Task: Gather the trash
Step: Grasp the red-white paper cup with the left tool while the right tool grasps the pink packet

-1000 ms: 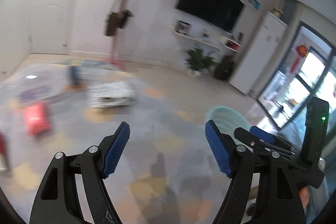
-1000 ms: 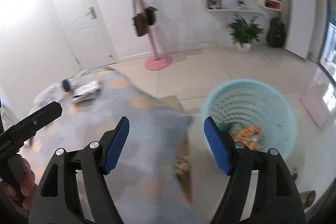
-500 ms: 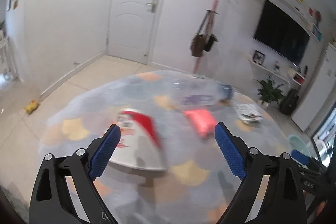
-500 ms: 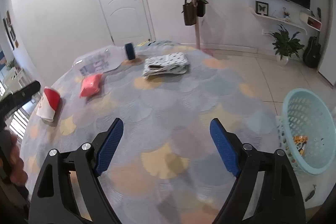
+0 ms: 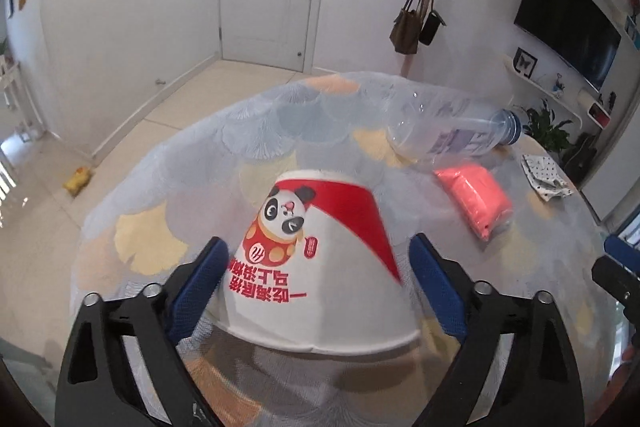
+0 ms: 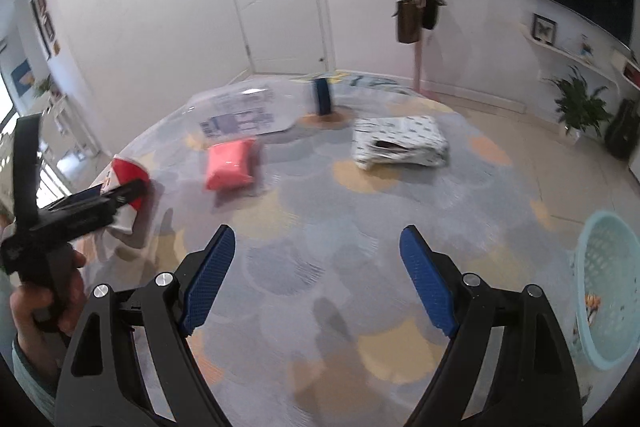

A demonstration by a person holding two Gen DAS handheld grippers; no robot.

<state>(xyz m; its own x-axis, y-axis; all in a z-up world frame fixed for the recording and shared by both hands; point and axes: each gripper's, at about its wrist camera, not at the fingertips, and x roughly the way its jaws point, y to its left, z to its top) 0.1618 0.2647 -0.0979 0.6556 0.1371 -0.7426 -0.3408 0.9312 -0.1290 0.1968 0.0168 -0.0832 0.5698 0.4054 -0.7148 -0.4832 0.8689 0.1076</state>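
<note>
Four pieces of trash lie on the round table (image 6: 320, 227): one paper cup (image 5: 320, 267) on its side at the near left, one pink packet (image 6: 231, 165), one clear plastic bottle (image 5: 448, 129) at the far side, one patterned white packet (image 6: 400, 143) to the right — plus one pale green basket (image 6: 608, 291) on the floor at far right. The left gripper (image 5: 320, 283) has just been closing, its jaws apart with the cup between them — whether the pads touch it, I cannot tell. The right gripper (image 6: 316, 275) stands wide apart, holding nothing.
</note>
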